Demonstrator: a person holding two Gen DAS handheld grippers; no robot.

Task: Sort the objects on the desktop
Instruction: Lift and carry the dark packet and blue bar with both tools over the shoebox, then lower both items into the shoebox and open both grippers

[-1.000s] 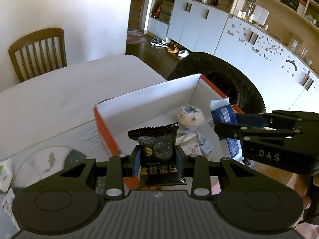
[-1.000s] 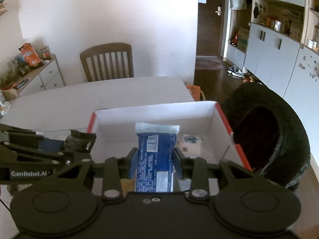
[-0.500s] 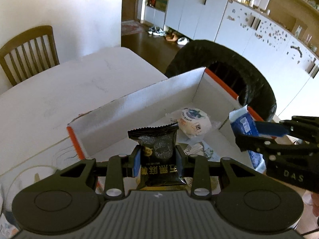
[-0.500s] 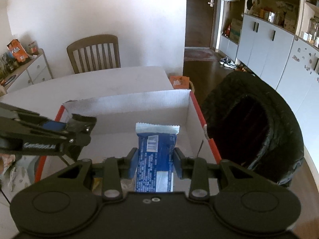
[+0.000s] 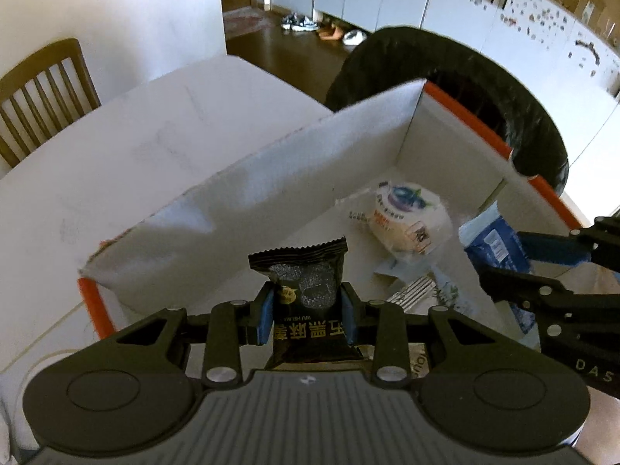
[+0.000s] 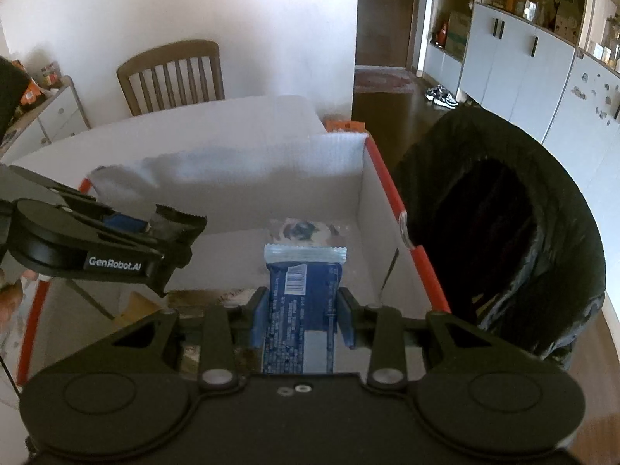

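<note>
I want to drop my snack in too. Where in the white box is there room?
The white cardboard box has bare floor along its long back wall, left of the round blueberry-print bun. It is crowded around the bun and the flat wrappers in front of it.

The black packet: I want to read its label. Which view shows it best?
The left wrist view: the black packet sits centred and close between the left gripper's pads, print facing the camera. The right wrist view shows only its crimped edge, side-on and blurred, poking from that gripper over the box.
</note>
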